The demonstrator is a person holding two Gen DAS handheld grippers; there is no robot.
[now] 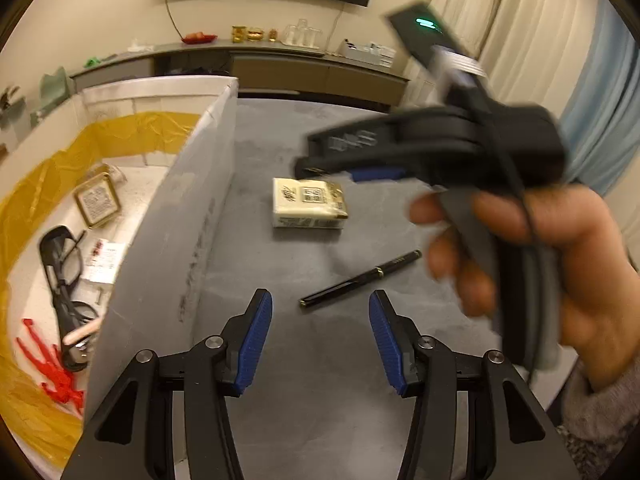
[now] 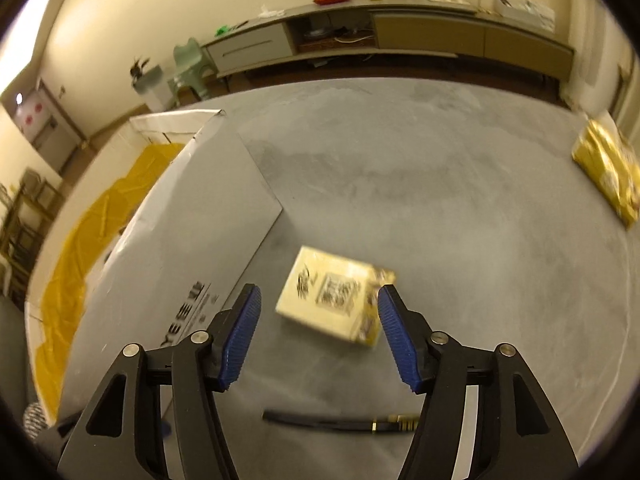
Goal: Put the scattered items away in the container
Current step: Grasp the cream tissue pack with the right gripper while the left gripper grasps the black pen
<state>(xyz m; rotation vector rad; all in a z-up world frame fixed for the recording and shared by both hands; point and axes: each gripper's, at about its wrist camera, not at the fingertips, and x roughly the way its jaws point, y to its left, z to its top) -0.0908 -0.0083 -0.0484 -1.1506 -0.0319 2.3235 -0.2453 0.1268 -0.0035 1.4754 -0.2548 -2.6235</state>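
Both grippers hover spread and empty above the grey table.
The right gripper (image 2: pixel 320 334) hangs over the cream packet (image 2: pixel 334 306); the left gripper (image 1: pixel 320 338) is near the black pen (image 1: pixel 360 279), beside the white box (image 1: pixel 168 216).

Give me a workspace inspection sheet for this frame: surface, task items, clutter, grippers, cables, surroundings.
Surface: grey table, bare between items.
Job's things: cream box and black pen on the table; container at left already holds glasses, a framed card, a red clip.
Clutter: gold packet at far right.
Grippers: left gripper open above the pen; right gripper open over the cream box.
Cables: nothing seen on the table.
Surroundings: sideboard, curtains.
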